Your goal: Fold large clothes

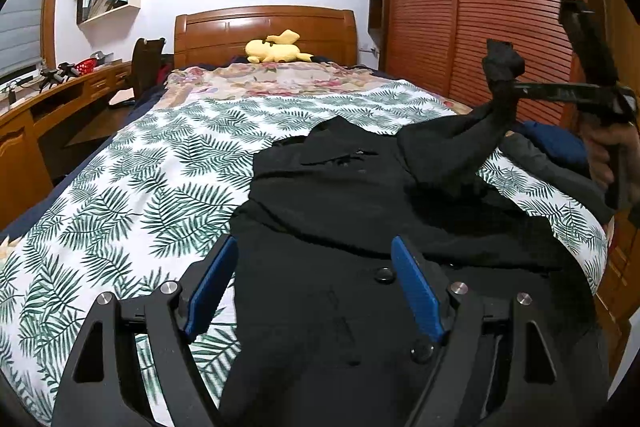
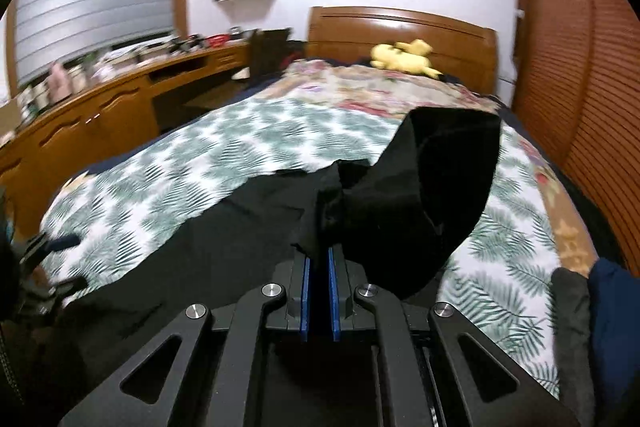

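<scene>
**Right gripper lifted a coat sleeve while the left hung open over the body**

Left wrist view: The left gripper (image 1: 314, 291) stood released, its 2 blue pads (image 1: 416, 291) spread wide with nothing pressed between them. The black coat (image 1: 340, 195) lay flat on the leaf-print bedspread (image 1: 132, 187), directly under and ahead of the jaws, stretching toward 12 o'clock. 2 coat buttons (image 1: 384, 274) showed close to the right-hand pad. At 2 o'clock the right gripper (image 1: 505, 83) was clenched on the end of the sleeve (image 1: 460, 143), which rose off the bed from the coat's shoulder. A hand (image 1: 612, 155) gripped its handle at 3 o'clock. A yellow plush toy (image 1: 276, 49) rested against the wooden headboard (image 1: 264, 27) at 12 o'clock.

Right wrist view: The right gripper (image 2: 319, 255) had its 2 blue pads nearly together, pinching a bunch of black sleeve (image 2: 420, 187) fabric. The sleeve ballooned from the fingertips toward 1 o'clock, clear of the bedspread (image 2: 240, 147). The rest of the coat (image 2: 200, 247) spread flat toward 9 o'clock. The plush toy (image 2: 404, 57) sat at 1 o'clock by the headboard (image 2: 400, 27). A wooden desk (image 2: 120, 99) ran along 10 o'clock. The picture was blurred.
</scene>
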The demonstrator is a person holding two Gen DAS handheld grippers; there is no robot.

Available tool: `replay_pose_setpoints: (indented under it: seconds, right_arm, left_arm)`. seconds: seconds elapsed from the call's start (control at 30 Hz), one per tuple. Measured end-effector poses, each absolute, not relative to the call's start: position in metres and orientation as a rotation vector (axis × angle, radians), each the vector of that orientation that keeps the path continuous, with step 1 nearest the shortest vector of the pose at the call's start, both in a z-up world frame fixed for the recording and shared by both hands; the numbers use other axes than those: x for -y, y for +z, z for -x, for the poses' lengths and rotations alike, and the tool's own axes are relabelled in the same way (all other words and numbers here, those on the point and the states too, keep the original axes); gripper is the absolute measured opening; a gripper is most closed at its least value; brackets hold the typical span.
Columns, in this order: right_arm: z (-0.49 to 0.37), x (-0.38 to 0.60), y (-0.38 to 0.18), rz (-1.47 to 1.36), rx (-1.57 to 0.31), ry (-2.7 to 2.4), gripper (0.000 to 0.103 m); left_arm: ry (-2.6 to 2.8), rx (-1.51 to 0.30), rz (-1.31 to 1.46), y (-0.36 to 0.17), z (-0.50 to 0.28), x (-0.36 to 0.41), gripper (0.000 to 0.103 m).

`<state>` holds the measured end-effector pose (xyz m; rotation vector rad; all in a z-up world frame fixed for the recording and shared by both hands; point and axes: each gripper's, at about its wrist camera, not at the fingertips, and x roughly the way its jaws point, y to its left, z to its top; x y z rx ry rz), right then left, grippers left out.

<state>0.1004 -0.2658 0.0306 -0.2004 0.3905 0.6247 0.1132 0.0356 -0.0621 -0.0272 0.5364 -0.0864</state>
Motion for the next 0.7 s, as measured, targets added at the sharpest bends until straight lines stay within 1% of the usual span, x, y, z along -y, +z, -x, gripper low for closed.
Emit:
replay_pose_setpoints:
  seconds: [0.13,0.47,0.7]
  right_arm:
    - [-0.088,0.251,0.021,0.222,-0.399,0.69,0.008]
    - [-0.093,0.231,-0.005,0.267,-0.472,0.764,0.008]
    - [-0.079,0.217,-0.008,0.326,-0.474,0.779,0.008]
  left_arm:
    - [-0.077,-0.533,0.041,-0.062,-0.109,-0.046,0.08]
    - [-0.069,-0.529,0.037,-0.062,-0.103,-0.054,0.08]
    - [-0.074,-0.53,0.041,-0.061,-0.102,-0.056,0.08]
